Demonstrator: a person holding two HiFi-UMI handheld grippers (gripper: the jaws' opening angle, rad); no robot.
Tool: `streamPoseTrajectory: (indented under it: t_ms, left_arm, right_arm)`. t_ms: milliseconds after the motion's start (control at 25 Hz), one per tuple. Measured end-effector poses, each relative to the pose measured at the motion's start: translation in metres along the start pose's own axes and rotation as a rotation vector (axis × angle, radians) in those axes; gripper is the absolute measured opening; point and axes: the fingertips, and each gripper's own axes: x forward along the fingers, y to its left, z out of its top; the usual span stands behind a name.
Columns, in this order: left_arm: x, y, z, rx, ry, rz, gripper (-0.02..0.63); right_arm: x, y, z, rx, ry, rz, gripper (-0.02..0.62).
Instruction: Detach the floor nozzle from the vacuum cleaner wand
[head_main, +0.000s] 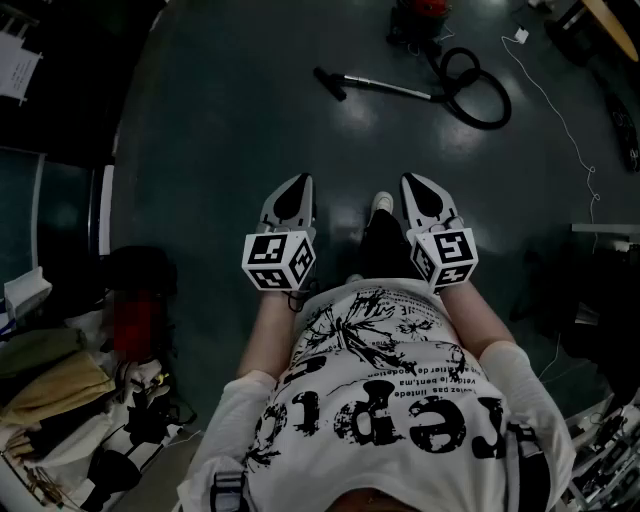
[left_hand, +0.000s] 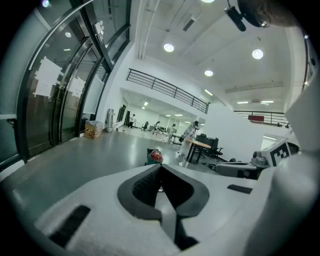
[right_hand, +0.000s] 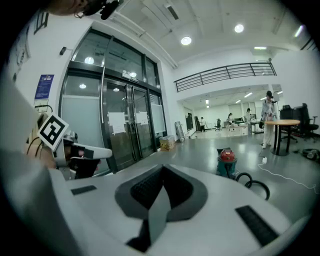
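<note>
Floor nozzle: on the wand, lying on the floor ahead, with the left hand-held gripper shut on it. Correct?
No. The left hand-held gripper is shut on nothing; the head view shows it held close to the person, well apart from the floor nozzle. The rest holds: the nozzle is on the wand, lying on the floor ahead.

Black print on shirt (head_main: 400, 385), unreadable
</note>
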Motion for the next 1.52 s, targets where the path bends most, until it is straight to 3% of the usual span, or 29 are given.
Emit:
streamPoseTrajectory:
  t_ms: [240,520,880,1240,1360,1520]
  left_arm:
    - [0.098,0.023,0.020,-0.006,0.041,0.043,0.003]
    - [0.233,0.047,0.073,0.012,0.051,0.050,0.003]
    - [0.357,0.085,0.067,-0.036,0.172,0.064,0.003]
    - [0.544,0.190,0.126,-0.055,0.206,-0.050,0.003]
    - [0.596,0.217,0.150,-0.037,0.226,-0.094,0.003]
    - [0.647,0.252,0.138,-0.016,0.306,-0.123,0.003]
  right_arm:
    - [0.078,-0.063,0.037,0.062,-0.049,0.089,0.003]
    - [0.180,-0.168,0.076,0.093,0.001,0.101,0.003]
    - [0.284,-0.265,0.086,0.126,0.069,0.086,0.005]
    - [0.451,-0.333,0.123,0.126,0.115,-0.017,0.004]
    - [0.498,-0.341,0.132,0.112,0.152,0.010,0.005]
    - [0.559,-0.351,0.127,0.003,0.185,0.067,0.005]
